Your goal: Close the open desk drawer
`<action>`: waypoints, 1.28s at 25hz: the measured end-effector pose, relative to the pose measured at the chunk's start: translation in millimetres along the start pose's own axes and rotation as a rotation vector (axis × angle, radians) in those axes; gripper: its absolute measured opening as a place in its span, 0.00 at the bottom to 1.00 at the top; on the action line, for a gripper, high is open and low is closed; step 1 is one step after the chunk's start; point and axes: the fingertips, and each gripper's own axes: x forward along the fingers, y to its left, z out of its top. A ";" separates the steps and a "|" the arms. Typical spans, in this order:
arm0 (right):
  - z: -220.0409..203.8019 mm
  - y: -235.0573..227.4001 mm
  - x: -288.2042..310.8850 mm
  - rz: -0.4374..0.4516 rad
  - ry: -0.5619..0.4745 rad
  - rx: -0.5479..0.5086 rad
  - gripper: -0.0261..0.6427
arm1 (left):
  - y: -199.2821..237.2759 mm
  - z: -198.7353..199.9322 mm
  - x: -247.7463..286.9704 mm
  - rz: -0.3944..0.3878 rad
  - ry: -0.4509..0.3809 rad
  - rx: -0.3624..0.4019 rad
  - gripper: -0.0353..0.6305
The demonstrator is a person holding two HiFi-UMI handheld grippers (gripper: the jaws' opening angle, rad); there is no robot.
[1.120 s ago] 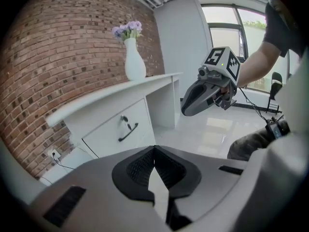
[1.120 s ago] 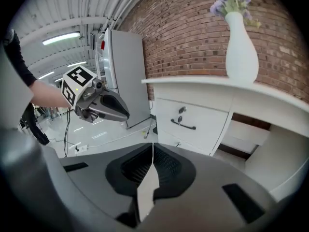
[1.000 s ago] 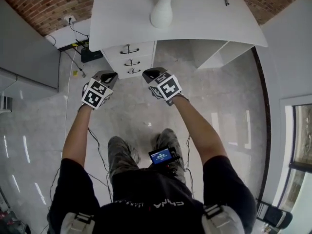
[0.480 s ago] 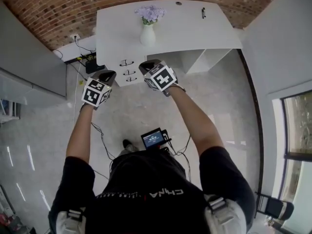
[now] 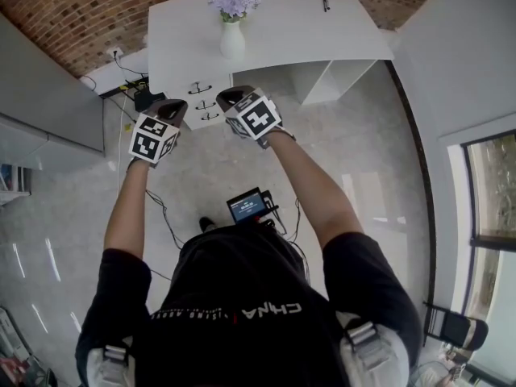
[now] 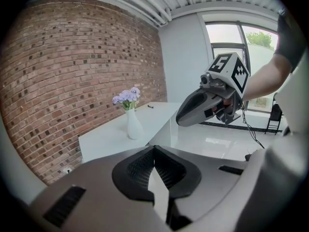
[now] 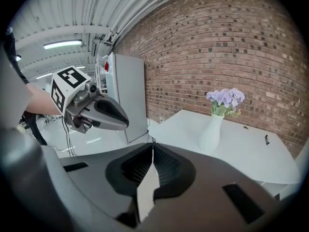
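A white desk [image 5: 274, 31] stands against the brick wall, with a drawer stack [image 5: 205, 103] of three dark handles under its left end. From the head view I cannot tell whether any drawer stands out. My left gripper [image 5: 177, 105] and right gripper [image 5: 225, 97] hover side by side in front of the drawers, well short of them. Both are shut with nothing between the jaws. The left gripper view shows my own shut left gripper [image 6: 154, 148] and the right gripper [image 6: 182, 120] in the air. The right gripper view shows my own right gripper [image 7: 153, 147].
A white vase of purple flowers [image 5: 232, 37] and a pen [image 5: 326, 2] are on the desk. An open shelf unit [image 5: 330, 83] sits under its right end. A grey cabinet [image 5: 48, 95] is at the left, with a power strip and cables [image 5: 139, 95] beside the drawers.
The desk has shrunk and drifted up in the head view, so I am farther back from it. Both grippers stayed shut and level with each other.
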 end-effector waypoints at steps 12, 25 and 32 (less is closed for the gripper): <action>-34.1 -18.2 -29.0 0.057 0.007 -0.016 0.07 | -40.4 -3.1 14.1 0.058 0.052 -0.017 0.07; -80.6 6.2 -70.5 0.141 0.011 -0.010 0.07 | -105.5 -22.3 -3.4 0.116 0.098 -0.059 0.07; -104.2 42.0 -119.2 0.113 0.001 -0.003 0.07 | -162.8 -15.1 -42.0 0.138 0.051 -0.054 0.07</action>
